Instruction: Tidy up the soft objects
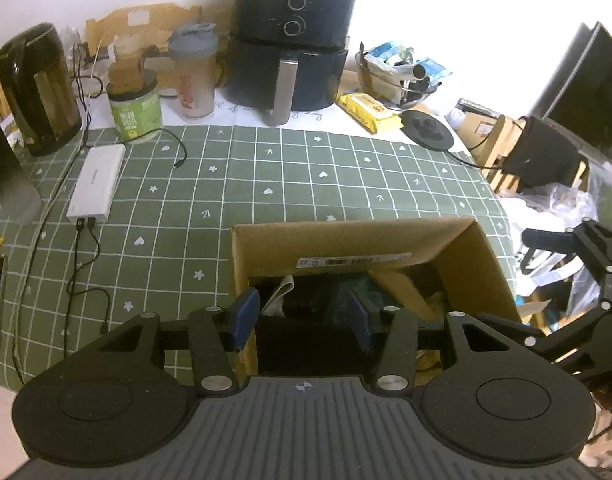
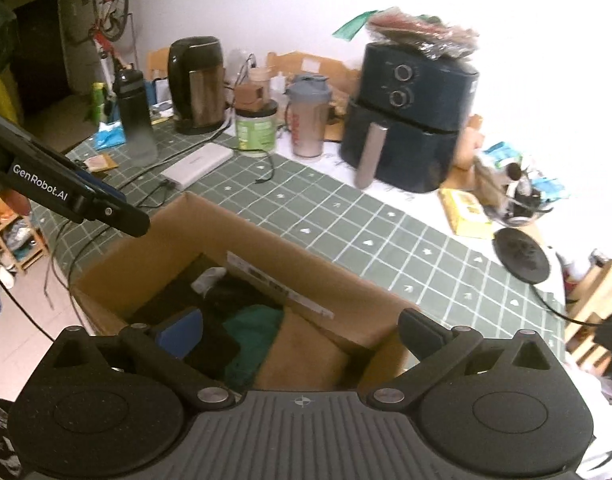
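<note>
I have both tools poised over the open cardboard box (image 1: 358,256), which sits on the green checked tablecloth (image 1: 266,184) at the near edge of the table, and the soft things are already inside it: a teal cloth (image 2: 252,326) near the middle of the box, dark fabric (image 2: 226,292) beside it toward the box's far wall, and a small pale piece (image 2: 208,278) at the far left corner. My left gripper (image 1: 302,316) has its fingers apart and empty, straddling the box's near left wall, one blue pad outside the box and one above the contents. My right gripper (image 2: 302,334) is also spread wide and holds nothing, hanging over the box's near side. I judge the sorting to be at the placing or tidying stage, with nothing in hand; the next move seems to call for lowering one tool into the box to press or rearrange the cloths, or turning away from the box to fetch another soft item, though I see none lying on the cloth beyond the box. For writing, "GenRobot.AI" reads clearly in white on the left tool's arm (image 2: 40,186) to the left of the box. A white shipping label (image 1: 354,260) runs along the box's inner far wall, its print too small to read.
</note>
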### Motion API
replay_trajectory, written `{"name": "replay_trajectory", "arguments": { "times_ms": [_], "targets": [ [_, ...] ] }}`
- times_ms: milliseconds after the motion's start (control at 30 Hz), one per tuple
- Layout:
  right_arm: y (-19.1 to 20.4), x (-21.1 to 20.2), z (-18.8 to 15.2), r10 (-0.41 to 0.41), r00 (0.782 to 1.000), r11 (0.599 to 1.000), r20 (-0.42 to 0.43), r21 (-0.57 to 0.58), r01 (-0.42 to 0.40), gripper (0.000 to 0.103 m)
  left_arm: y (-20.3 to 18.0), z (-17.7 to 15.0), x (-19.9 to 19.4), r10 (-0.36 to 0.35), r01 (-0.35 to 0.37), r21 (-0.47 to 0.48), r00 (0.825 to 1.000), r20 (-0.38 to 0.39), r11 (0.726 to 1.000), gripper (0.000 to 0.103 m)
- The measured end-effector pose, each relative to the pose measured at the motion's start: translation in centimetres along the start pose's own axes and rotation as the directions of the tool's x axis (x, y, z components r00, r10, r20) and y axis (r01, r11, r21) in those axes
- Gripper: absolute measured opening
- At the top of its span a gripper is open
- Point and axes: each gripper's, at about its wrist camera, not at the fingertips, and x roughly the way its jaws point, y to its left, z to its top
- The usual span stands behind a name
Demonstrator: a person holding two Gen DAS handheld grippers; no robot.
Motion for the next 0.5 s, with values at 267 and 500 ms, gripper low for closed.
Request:
{"name": "replay_trajectory", "arguments": {
  "times_ms": [267, 500],
  "targets": [
    [-1.0, -1.2, -0.7, -0.075, 0.997, 0.983, 0.023, 0.172, 0.070, 0.103, -1.3, 0.7, -0.5, 0.073, -0.080, 0.075, 0.992, 0.101, 0.994, 0.103],
    [-0.9, -1.8, -0.9, -0.150, 0.988, 0.942, -0.038, 0.297, 0.154, 0.103, -1.6, 0.0, -0.9, 0.141, -0.155, 0.107, 0.982, 0.128, 0.982, 0.103]
  ]
}}
